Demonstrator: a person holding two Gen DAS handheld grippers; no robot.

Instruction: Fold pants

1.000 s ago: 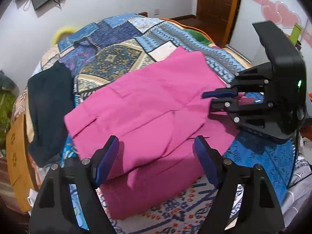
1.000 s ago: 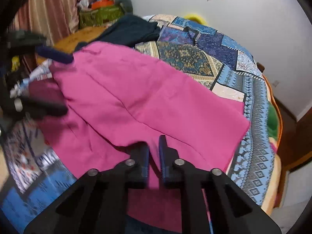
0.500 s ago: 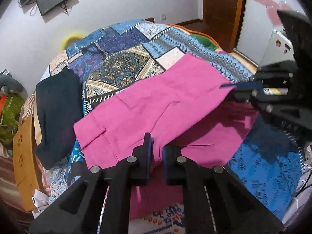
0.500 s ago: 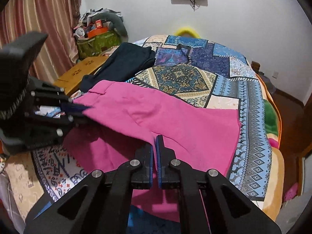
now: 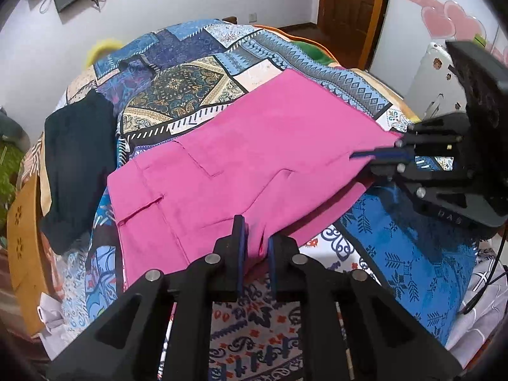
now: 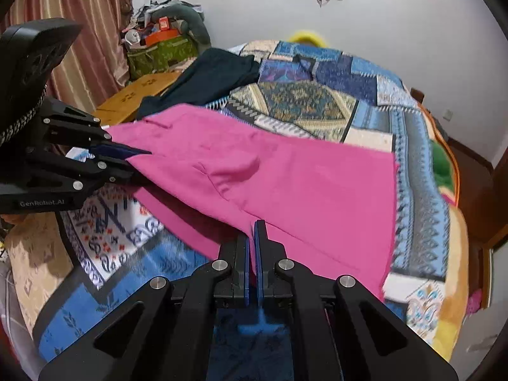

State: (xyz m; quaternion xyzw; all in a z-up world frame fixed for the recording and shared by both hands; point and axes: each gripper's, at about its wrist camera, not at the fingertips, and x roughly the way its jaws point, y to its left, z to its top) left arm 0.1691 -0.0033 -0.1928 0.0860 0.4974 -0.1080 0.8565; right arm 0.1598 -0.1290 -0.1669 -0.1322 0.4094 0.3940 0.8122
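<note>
Pink pants (image 5: 254, 158) lie spread on a patchwork bedspread (image 5: 190, 73). My left gripper (image 5: 255, 244) is shut on the near edge of the pants and holds it raised off the bed. My right gripper (image 6: 253, 241) is shut on the pants (image 6: 285, 184) further along the same edge. It shows at the right of the left wrist view (image 5: 374, 155), pinching the cloth. The left gripper shows at the left of the right wrist view (image 6: 133, 155). The near edge hangs lifted between the two grippers.
A dark garment (image 5: 76, 158) lies at the bed's left side, next to a wooden board (image 5: 22, 238). The bed's near edge is just under the grippers. A door (image 5: 352, 6) and a white wall stand behind the bed.
My left gripper, open a second ago, has shut on the near edge of the pants. Both grippers have lifted that edge and pulled back a little.
</note>
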